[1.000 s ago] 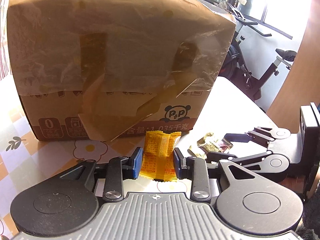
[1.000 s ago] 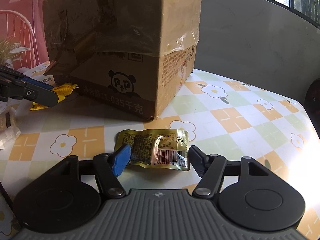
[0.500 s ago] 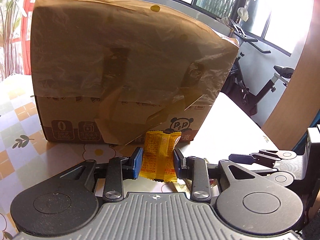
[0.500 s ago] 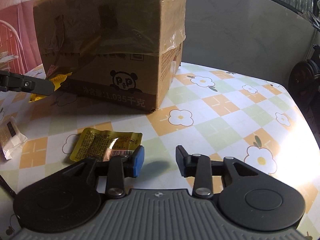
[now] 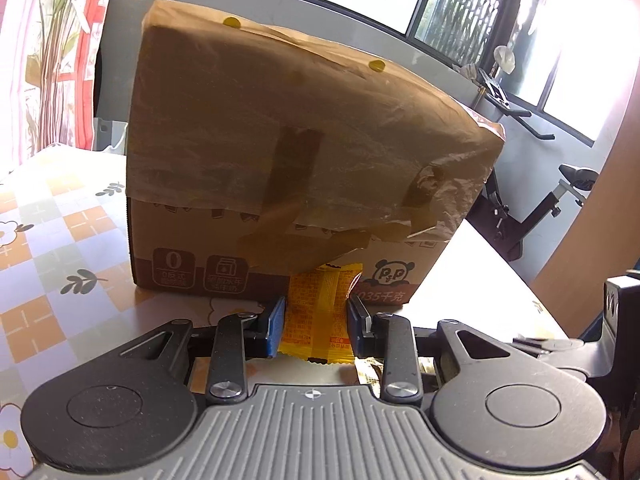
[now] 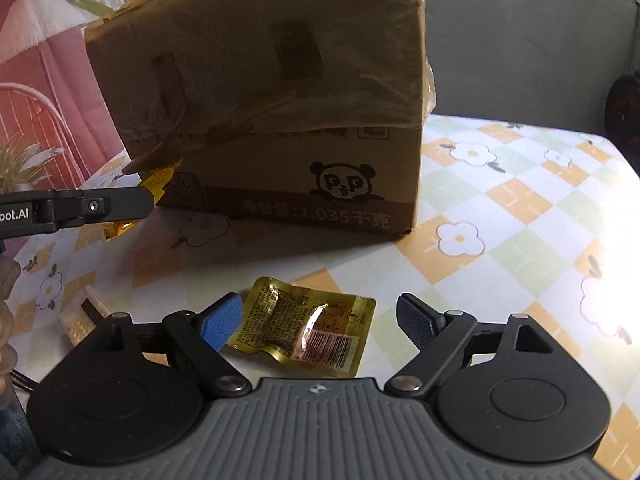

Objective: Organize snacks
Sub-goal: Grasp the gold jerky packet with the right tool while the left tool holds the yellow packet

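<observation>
On the flower-patterned tablecloth [image 6: 516, 200] stands a big cardboard box [image 5: 304, 160], its upper part wrapped in crinkled plastic film and brown tape, with a little panda printed low on its side. Close in front of that box the left gripper [image 5: 316, 318] is clamped on an orange snack packet [image 5: 320, 312]; the blue pads press its two long edges and the packet stands upright between them, its top edge up against the loose flap of tape hanging from the box. Seen from the other side, the same packet [image 6: 158, 178] pokes out as a crumpled yellow-orange tip beyond the black finger, right by the lower left corner of the box [image 6: 280, 100]. Nearer the table's edge, the right gripper [image 6: 320, 316] has its jaws spreading apart, wide now, with a gold snack packet [image 6: 304, 330] lying flat on the cloth between them; the blue pad on the left is just beside the packet's edge and the dark pad on the right stands clear of it, so nothing is pinched there. That gold packet shows a barcode at its near corner and sits well apart from the box. By the window behind the table stands an exercise bike [image 5: 552, 200].
</observation>
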Tool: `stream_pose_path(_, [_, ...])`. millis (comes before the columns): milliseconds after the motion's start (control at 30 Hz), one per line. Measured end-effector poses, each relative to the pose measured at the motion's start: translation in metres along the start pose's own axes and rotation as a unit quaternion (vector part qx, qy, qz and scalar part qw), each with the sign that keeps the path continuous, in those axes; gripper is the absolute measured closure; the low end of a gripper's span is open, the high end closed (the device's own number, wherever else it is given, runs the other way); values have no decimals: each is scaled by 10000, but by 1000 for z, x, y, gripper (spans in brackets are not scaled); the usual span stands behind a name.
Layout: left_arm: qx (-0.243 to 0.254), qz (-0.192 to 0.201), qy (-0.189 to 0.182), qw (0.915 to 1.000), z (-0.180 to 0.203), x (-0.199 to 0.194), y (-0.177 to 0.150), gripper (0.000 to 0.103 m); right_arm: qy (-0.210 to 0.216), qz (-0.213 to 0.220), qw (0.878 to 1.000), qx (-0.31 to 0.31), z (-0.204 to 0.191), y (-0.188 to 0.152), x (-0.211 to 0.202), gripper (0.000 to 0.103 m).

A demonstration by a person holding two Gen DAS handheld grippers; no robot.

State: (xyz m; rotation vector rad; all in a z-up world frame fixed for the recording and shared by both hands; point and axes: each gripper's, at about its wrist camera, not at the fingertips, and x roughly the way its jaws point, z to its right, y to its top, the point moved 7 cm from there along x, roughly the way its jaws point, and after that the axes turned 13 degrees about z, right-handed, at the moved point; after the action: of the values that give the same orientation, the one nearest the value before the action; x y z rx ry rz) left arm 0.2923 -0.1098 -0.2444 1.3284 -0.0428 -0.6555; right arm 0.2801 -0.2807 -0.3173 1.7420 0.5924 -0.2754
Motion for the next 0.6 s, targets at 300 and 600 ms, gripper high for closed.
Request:
stream_pose_path(300, [-90,66,20,9999,-14,-12,1,69,-657,-283,9972,203,-16,-10,20,10])
stream_pose_path(600, [-212,68,91,9997,-22,-14,0,69,-939,-458,9934,-465,-42,-18,49,0])
